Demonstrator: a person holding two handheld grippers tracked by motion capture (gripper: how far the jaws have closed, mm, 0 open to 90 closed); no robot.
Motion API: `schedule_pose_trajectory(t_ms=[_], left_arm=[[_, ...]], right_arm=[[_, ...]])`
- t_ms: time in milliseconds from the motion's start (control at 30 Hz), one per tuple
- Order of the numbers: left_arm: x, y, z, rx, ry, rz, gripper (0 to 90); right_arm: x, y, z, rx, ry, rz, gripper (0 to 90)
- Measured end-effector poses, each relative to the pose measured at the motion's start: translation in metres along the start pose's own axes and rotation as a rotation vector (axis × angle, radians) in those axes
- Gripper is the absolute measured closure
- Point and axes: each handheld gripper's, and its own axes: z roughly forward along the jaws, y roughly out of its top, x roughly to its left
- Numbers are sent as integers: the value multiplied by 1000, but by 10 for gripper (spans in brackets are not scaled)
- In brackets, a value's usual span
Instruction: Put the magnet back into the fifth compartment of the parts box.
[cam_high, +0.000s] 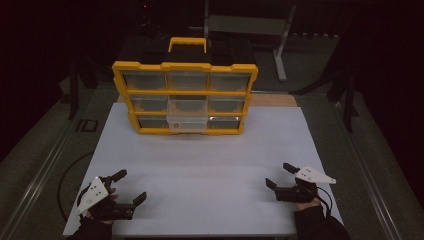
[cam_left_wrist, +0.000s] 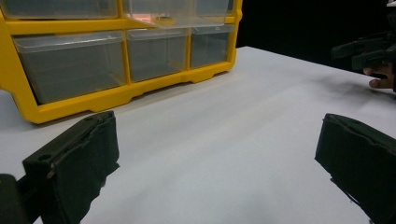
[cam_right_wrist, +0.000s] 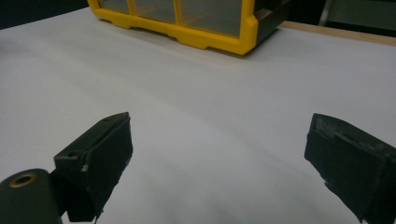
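Nine clear drawers filled the yellow organizer (cam_high: 185, 95), which stood upright at twelve o'clock on the white worktop (cam_high: 210, 175), its black-and-yellow carry handle (cam_high: 187, 42) on top. One drawer — the middle drawer (cam_high: 187, 120) of the bottom row — stuck out toward the person, well ahead of its neighbours; in the left gripper view a small round yellowish thing (cam_left_wrist: 163, 20) lay in a protruding drawer near the top edge, though what it was could not be told. The other drawers sat flush in the frame, and through their cloudy fronts nothing could be made out for certain.

The left gripper (cam_high: 131, 186) rested at seven o'clock near the worktop's front edge, its jaws spread wide with nothing between them. The right gripper (cam_high: 280, 175) lay at five o'clock, jaws likewise spread and empty — both well apart from the organizer, with bare worktop between.

Judged from this, the work on the drawers had barely begun or stood between steps: one drawer was out, neither gripper touched anything, and reaching across to the organizer was what remained, whether to push that drawer home or to take out what lay in it.
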Motion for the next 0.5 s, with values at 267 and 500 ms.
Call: schedule_pose_trajectory(t_ms=[267,500], left_arm=[[0,0,1,5,-2,0,2],[1,0,1,5,0,-1,2]], right_arm=[[0,-1,3,10,-17,3,75],[1,-1,4,16,-18,-10,76]])
